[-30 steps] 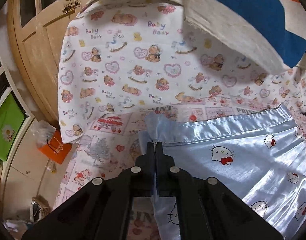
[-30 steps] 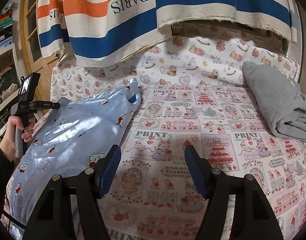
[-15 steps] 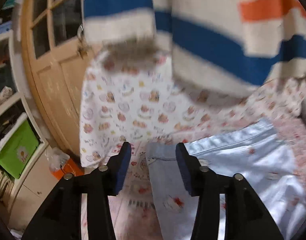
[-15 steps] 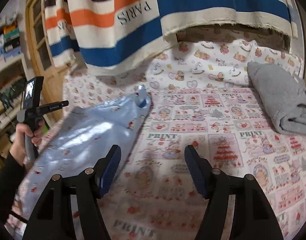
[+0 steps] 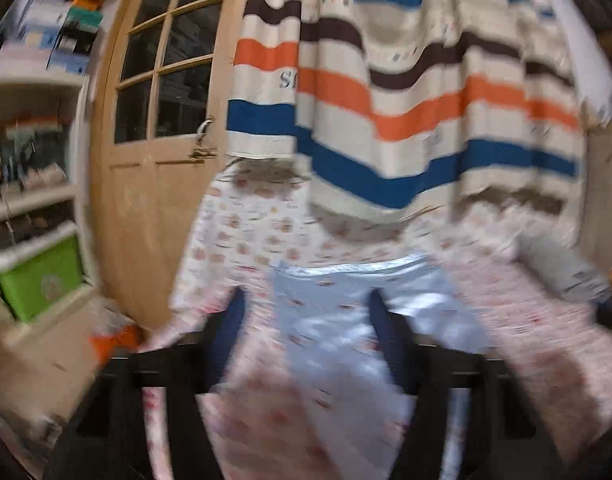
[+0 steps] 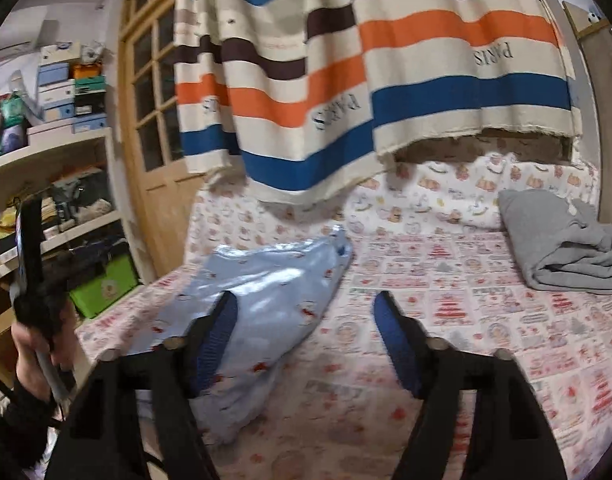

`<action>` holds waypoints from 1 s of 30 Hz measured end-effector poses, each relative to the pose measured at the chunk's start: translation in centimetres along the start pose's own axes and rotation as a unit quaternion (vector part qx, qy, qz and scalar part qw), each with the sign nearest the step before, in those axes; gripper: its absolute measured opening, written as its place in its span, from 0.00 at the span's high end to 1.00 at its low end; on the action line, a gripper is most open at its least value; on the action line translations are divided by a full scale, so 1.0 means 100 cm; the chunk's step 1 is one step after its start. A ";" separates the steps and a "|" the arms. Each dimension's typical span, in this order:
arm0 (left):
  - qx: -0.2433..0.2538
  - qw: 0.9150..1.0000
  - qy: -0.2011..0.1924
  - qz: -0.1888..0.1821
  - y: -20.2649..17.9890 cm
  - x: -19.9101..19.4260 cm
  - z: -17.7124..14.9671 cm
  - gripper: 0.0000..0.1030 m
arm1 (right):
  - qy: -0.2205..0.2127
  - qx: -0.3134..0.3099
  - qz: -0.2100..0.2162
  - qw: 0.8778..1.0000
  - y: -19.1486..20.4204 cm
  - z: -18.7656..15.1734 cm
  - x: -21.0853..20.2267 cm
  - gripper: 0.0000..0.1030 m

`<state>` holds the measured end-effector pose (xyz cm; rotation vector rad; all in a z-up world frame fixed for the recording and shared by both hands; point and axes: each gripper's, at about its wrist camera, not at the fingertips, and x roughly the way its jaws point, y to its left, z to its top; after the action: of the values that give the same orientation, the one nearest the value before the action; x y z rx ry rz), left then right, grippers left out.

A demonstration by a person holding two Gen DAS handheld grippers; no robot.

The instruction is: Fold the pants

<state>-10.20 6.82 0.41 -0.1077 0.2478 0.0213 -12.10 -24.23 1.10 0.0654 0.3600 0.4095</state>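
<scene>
Left gripper: jaws spread wide, nothing held. Right gripper: jaws spread wide, nothing held. Left hand: gripping handle.

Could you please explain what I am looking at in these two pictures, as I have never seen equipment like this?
There is no robot here. A person holds a hand-held gripper in each hand, and each carries a fisheye camera looking forward along its two fingers.

The blurred picture is from the left hand-held gripper; the sharper one is from the right hand-held gripper. In the sharper one, at the left edge, you also see the person's left hand gripping its tool.

Both stand open and hold nothing. Below them lies a printed bedsheet with shiny light blue pants on it, the garment to be folded. A grey garment lies at the right, and a striped cloth hangs behind.
</scene>
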 end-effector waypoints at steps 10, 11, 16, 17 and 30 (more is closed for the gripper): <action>-0.031 0.995 0.081 -0.051 -0.032 -0.012 -0.062 0.77 | 0.115 0.004 0.096 0.989 0.048 -0.045 0.056 0.80; -0.027 0.995 0.085 -0.046 -0.034 -0.013 -0.068 0.77 | 0.128 0.007 0.091 0.987 0.048 -0.050 0.061 0.80; -0.038 0.989 0.127 -0.070 -0.034 -0.004 -0.099 0.77 | 0.161 0.022 0.071 0.984 0.034 -0.076 0.069 0.80; -0.033 0.990 0.117 -0.067 -0.035 -0.006 -0.104 0.76 | 0.157 0.021 0.074 0.985 0.033 -0.078 0.067 0.80; 0.048 0.991 0.070 -0.099 -0.063 -0.041 -0.071 0.77 | 0.120 -0.062 0.026 0.990 0.016 -0.073 0.018 0.61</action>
<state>-15.70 -0.29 -4.80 -0.0377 0.3777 -0.1955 -13.76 -22.10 -6.09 -0.0970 0.5695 0.4931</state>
